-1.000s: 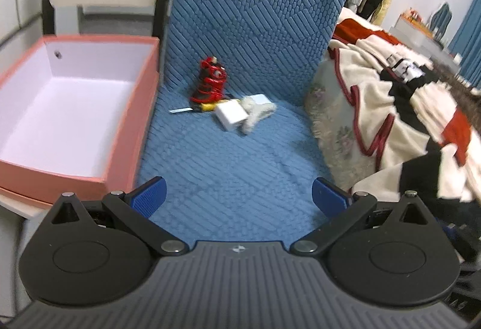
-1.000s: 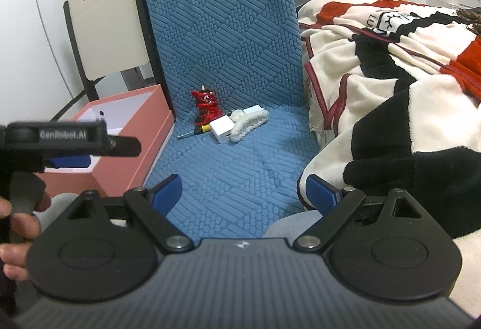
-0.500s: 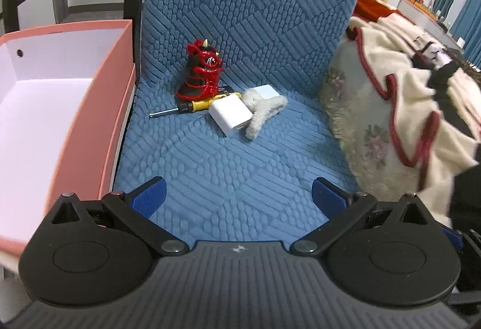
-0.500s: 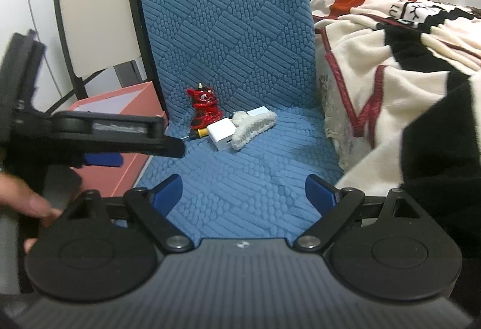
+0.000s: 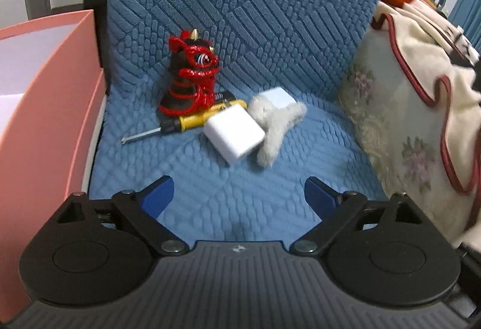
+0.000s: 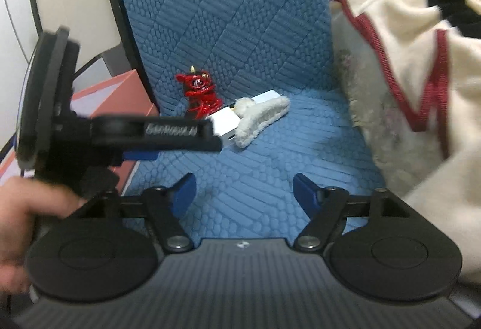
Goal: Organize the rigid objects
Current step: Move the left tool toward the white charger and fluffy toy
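Observation:
On the blue quilted seat lie a red and black lion figurine (image 5: 191,79) (image 6: 200,94), a yellow-handled screwdriver (image 5: 192,121), a white charger block (image 5: 233,133) (image 6: 225,121), a fluffy white hair clip (image 5: 275,124) (image 6: 260,118) and a pale blue block (image 5: 278,97) behind it. My left gripper (image 5: 239,193) hovers just short of the charger, its jaws closing with nothing between them. My right gripper (image 6: 244,192) sits farther back, its jaws closing on empty air. In the right wrist view the left gripper (image 6: 141,155) reaches in from the left and hides part of the charger.
A pink open box (image 5: 45,106) (image 6: 120,88) stands left of the seat. The blue seat back (image 5: 255,13) rises behind the objects. A cream, red-trimmed blanket (image 5: 421,103) (image 6: 405,73) is heaped on the right. A person's hand (image 6: 27,226) holds the left gripper.
Both grippers have come forward and down toward the cluster, which looks much larger now. Both pairs of fingers have narrowed, the right ones more. The objects have not moved.

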### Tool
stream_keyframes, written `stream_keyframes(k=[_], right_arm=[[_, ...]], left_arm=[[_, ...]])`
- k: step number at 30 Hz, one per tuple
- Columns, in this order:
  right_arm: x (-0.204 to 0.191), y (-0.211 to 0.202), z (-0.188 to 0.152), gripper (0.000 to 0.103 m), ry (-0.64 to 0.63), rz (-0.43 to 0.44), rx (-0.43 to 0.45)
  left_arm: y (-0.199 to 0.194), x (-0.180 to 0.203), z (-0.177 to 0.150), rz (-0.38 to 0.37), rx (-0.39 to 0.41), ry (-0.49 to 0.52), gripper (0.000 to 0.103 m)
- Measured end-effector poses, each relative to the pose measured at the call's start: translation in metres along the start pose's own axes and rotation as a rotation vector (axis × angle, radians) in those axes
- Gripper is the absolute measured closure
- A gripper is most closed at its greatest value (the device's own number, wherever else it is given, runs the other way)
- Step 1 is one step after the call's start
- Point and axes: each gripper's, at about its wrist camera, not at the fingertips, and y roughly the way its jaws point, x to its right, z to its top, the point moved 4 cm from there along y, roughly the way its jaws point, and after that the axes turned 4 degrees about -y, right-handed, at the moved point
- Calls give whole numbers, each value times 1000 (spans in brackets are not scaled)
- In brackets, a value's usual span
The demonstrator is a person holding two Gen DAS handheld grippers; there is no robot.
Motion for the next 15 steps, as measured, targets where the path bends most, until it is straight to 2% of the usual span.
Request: stream_keyframes(k=[2,5,7,10,15], right_arm=[[-2,14,2,44,-11,6,-9],[0,34,8,49,-14,14,-23],[2,45,13,65,-13,25,-33],[7,65,22,68,7,38,-35],[7,94,34,68,13,52,-40]], left_arm=[[12,-5,7,-12,-11,-33,13],[26,-14,17,-20,-20,-84,14],[36,-18,22,-23,-29,-114,15],[49,-24,30,-29,-46,-150,18],[71,-26,40,-47,-88,-189,19]])
